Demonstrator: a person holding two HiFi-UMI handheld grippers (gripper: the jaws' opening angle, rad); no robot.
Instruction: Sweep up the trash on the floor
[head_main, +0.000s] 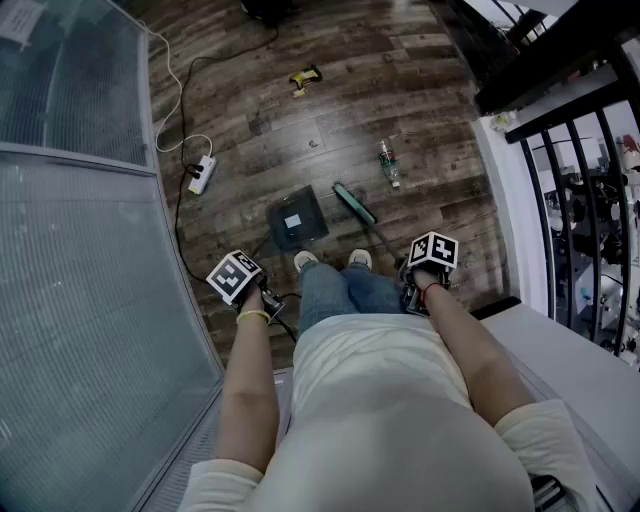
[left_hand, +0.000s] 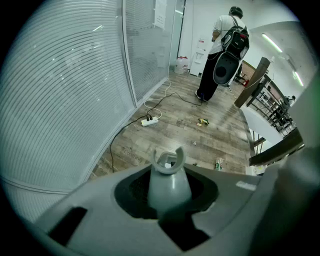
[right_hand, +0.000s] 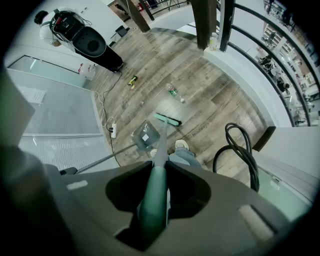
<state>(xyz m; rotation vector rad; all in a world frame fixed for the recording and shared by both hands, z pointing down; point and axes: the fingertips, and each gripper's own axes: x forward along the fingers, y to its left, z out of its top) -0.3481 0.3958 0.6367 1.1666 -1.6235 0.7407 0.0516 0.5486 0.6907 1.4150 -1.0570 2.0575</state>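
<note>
Jaws of the left gripper (left_hand: 170, 186) are closed on the grey dustpan handle (left_hand: 169, 165), whose clip-shaped top sticks up at the lower centre of the left gripper view. The right gripper (right_hand: 160, 170) is clamped on the green broom handle (right_hand: 152, 200), which runs up the middle of its view to the green broom head (right_hand: 167, 119) on the wooden floor (right_hand: 210, 95). Just left of that head lies the grey dustpan (right_hand: 145, 135), with a white label on it, just beyond the wearer's shoes (head_main: 305, 261).

In the head view the dustpan and broom head sit near the centre, close together. Trash lies beyond them: a bottle (head_main: 388, 164) right of centre, apart from the broom head, and a yellow item (head_main: 304, 77) near the top edge. A white power strip (head_main: 202, 174) and its cable lie by the glass wall (head_main: 80, 300) on the left, and a black railing (head_main: 590, 180) stands at the right. A second person with a backpack (left_hand: 225, 40) stands at the top of the left gripper view.
</note>
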